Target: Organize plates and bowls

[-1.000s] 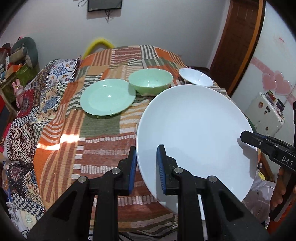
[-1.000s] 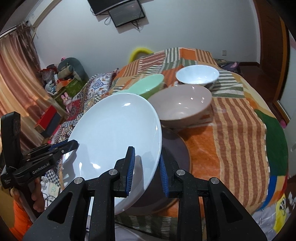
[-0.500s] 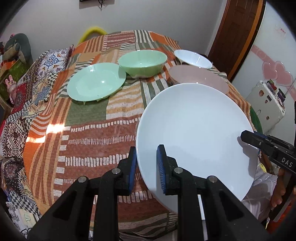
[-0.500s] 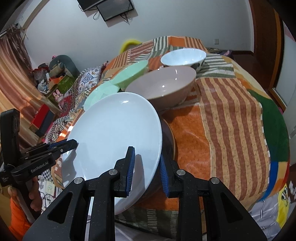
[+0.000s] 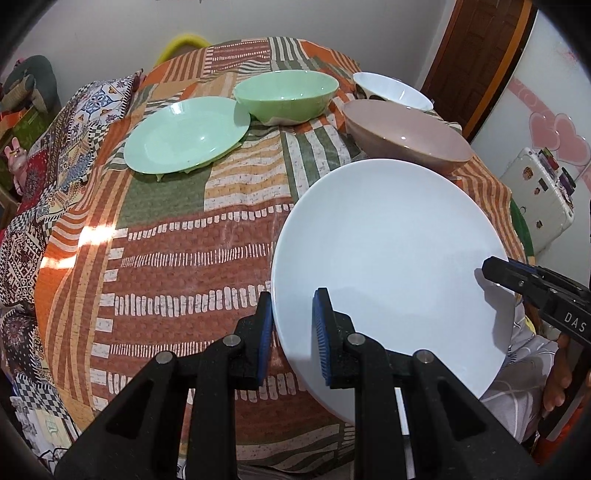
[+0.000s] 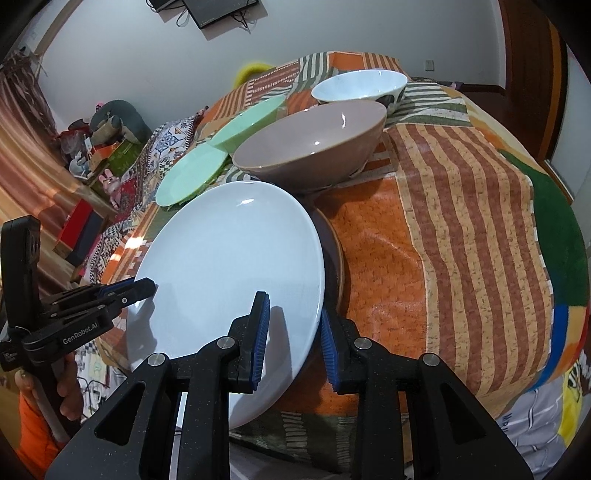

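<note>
The counter (image 5: 177,229) is a round-looking table under a busy patchwork cloth (image 6: 461,206): orange, rust and cream stripes, olive blocks, a dark green patch at the right edge; a streak of sunlight lands near its left edge. The big white plate (image 5: 388,266) is tilted up over the near edge, pinched from both sides; the left hand-held gripper (image 5: 291,325) has its blue pads clamped on the plate's near-left rim, and the right hand-held gripper (image 6: 291,332) is squeezed onto the opposite rim, pads tight against it. Under the plate, in the right wrist view, a dark round thing (image 6: 332,254) sits on the cloth, can't tell what exactly.

Further in: a brownish-pink bowl (image 6: 314,140) just behind the plate; a white bowl (image 6: 360,86) beyond it near the far edge; a green bowl (image 5: 286,94) towards the far middle; a green plate (image 5: 186,134) beside it on the left, both apart from the white plate.

Room-wise: pale wall, a dark screen (image 6: 218,11) mounted up high with cables dangling; a wooden door (image 5: 480,62) at the right; pink heart stickers (image 5: 557,136) on the wall; a patterned blanket (image 5: 40,192) hanging off the left edge; boxes and stuffed toys (image 6: 110,125) piled in the far-left corner; a curtain (image 6: 22,147) on the left.
</note>
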Tool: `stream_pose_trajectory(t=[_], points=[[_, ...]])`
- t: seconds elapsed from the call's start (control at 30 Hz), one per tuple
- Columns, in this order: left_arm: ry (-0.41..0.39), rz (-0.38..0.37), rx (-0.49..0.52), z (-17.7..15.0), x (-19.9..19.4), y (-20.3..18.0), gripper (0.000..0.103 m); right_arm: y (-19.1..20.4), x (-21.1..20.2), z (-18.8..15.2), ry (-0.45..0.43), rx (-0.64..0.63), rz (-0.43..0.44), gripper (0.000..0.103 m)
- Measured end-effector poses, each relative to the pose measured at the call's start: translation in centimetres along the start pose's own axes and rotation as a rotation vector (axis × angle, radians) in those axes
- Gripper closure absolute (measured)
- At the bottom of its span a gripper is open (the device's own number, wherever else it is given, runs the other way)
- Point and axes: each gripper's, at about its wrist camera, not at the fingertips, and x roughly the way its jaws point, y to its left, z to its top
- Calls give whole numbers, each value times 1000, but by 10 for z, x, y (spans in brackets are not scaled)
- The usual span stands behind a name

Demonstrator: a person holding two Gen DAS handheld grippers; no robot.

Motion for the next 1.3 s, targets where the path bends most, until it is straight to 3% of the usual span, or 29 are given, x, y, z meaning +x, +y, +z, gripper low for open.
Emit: stream_pose_trajectory(t=[0.7,1.1,1.3], points=[[31,-11,-19,9,19,5,81,-1,13,8,5,-7,-30,77],[37,-24,-32,10,22,8,80,-4,12,7,7,-7,-5,76],[27,11,6,11,22,1,80,-2,11,7,14,-19,-12,76]])
